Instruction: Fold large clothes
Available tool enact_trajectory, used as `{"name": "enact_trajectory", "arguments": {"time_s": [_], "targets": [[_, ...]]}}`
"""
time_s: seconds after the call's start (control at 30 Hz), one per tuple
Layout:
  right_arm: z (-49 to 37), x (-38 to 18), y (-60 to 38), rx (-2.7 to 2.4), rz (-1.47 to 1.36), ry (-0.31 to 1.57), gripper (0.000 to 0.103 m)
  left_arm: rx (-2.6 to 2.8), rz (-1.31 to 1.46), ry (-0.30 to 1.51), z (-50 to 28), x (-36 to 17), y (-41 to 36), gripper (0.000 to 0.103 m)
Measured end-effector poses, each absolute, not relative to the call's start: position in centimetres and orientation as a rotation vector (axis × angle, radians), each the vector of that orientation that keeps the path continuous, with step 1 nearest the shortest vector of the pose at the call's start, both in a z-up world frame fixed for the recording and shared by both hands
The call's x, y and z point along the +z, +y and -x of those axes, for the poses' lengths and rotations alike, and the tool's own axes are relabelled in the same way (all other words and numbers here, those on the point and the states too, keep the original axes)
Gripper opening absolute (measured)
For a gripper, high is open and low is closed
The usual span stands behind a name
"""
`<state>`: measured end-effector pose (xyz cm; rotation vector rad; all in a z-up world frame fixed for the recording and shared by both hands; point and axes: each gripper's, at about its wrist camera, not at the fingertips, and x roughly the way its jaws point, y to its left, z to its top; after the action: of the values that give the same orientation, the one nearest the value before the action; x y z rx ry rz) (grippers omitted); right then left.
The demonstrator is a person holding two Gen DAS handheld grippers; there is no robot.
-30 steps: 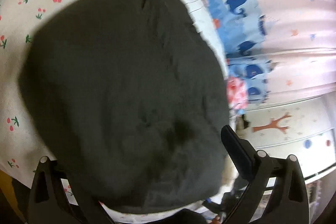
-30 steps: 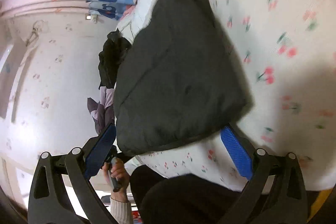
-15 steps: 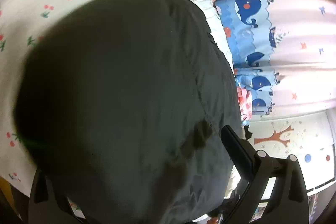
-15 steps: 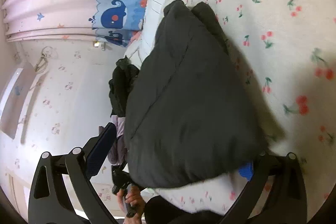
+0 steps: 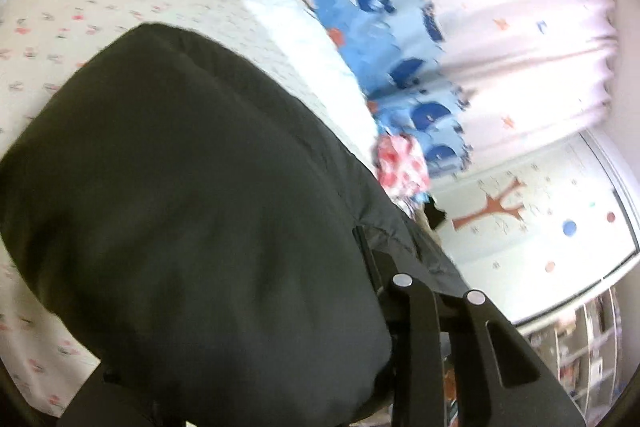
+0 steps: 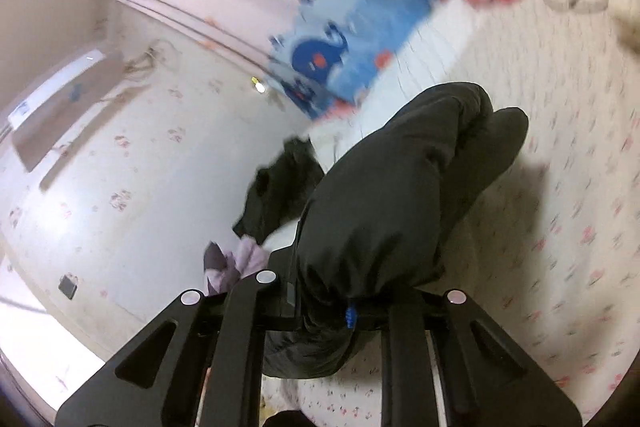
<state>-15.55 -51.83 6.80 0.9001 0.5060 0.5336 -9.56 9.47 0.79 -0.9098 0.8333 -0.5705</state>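
Ahead of the right gripper (image 6: 344,291), the black jacket (image 6: 400,195) fills the way; open cherry-print sheet (image 6: 560,227) lies right, a dark clothes heap (image 6: 280,187) crowds left.

The black garment (image 5: 208,227) hides the left hand-held gripper (image 5: 240,327) fingertips (grip state unreadable); curtain (image 6: 340,19) motion-blurred.

Matte black plastic grippers, both hands

The right black two-finger gripper (image 6: 344,291) has silver round screws on angular cut-out linkage arms, blue pad strip between; the left black two-finger gripper (image 5: 256,307) looks the same.
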Motion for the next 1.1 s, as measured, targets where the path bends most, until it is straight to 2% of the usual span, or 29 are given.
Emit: {"name": "enact_trajectory", "arguments": {"time_s": [0.07, 0.13, 0.17, 0.2, 0.23, 0.3, 0.33, 0.4, 0.47, 0.53, 0.57, 0.6, 0.67, 0.77, 0.87, 0.9, 0.97, 1.03, 1.1], "targets": [[17.5, 5.9, -53.4, 0.501, -0.863, 0.532, 0.015, -0.580, 0.909, 0.873, 10.2, -0.5, 8.5, 0.031], [18.9, 1.7, -54.7, 0.414, -0.823, 0.707, 0.023, -0.539, 0.946, 0.947, 11.5, -3.8, 8.0, 0.031], [19.3, -1.1, -55.2, 0.373, -0.820, 0.820, 0.033, -0.517, 0.966, 0.978, 12.1, -5.2, 8.0, 0.031], [19.5, -2.9, -55.5, 0.341, -0.829, 0.898, 0.041, -0.485, 1.016, 1.019, 12.9, -7.2, 8.1, 0.037], [20.5, -5.9, -56.7, 0.317, -0.897, 0.987, 0.043, -0.473, 1.047, 1.031, 13.6, -8.1, 8.3, 0.042], [23.1, -7.2, -58.7, 0.297, -0.995, 0.932, 0.046, -0.447, 1.078, 1.026, 14.8, -8.4, 8.6, 0.049], [24.8, -6.4, -59.9, 0.236, -0.988, 0.867, 0.048, -0.431, 1.049, 1.014, 14.9, -7.8, 8.6, 0.052], [27.0, -3.2, -60.8, 0.136, -0.920, 0.727, 0.054, -0.403, 0.965, 0.987, 14.6, -6.4, 8.3, 0.063], [26.7, 0.2, -59.6, 0.136, -0.810, 0.667, 0.059, -0.382, 0.941, 0.982, 14.1, -6.0, 7.8, 0.068], [24.4, 3.8, -56.2, 0.201, -0.685, 0.655, 0.069, -0.351, 0.974, 0.980, 13.7, -6.2, 7.5, 0.074], [22.7, 5.1, -53.9, 0.232, -0.617, 0.668, 0.079, -0.346, 0.981, 0.971, 13.7, -6.3, 7.3, 0.076], [20.7, 6.2, -51.3, 0.264, -0.550, 0.686, 0.082, -0.345, 0.977, 0.964, 13.7, -6.4, 7.0, 0.078], [15.5, 7.3, -45.1, 0.311, -0.378, 0.755, 0.082, -0.349, 0.963, 0.951, 13.9, -6.7, 6.8, 0.079], [7.6, 5.6, -37.6, 0.298, -0.204, 0.849, 0.082, -0.385, 0.930, 0.923, 13.7, -6.8, 7.4, 0.079], [1.4, 0.8, -33.5, 0.197, -0.116, 0.950, 0.082, -0.384, 0.921, 0.912, 13.5, -6.6, 7.0, 0.079], [-0.5, -2.6, -32.2, 0.174, -0.085, 1.037, 0.087, -0.384, 0.913, 0.906, 13.3, -6.6, 6.8, 0.079], [-1.2, -5.1, -31.6, 0.161, -0.044, 1.060, 0.088, -0.400, 0.892, 0.886, 13.4, -6.3, 6.6, 0.079], [-0.9, -4.8, -31.5, 0.159, -0.064, 1.077, 0.088, -0.403, 0.905, 0.889, 13.2, -6.4, 6.7, 0.079], [0.7, -2.5, -31.6, 0.181, -0.089, 0.999, 0.088, -0.407, 0.923, 0.887, 13.0, -6.5, 6.8, 0.079]]}}
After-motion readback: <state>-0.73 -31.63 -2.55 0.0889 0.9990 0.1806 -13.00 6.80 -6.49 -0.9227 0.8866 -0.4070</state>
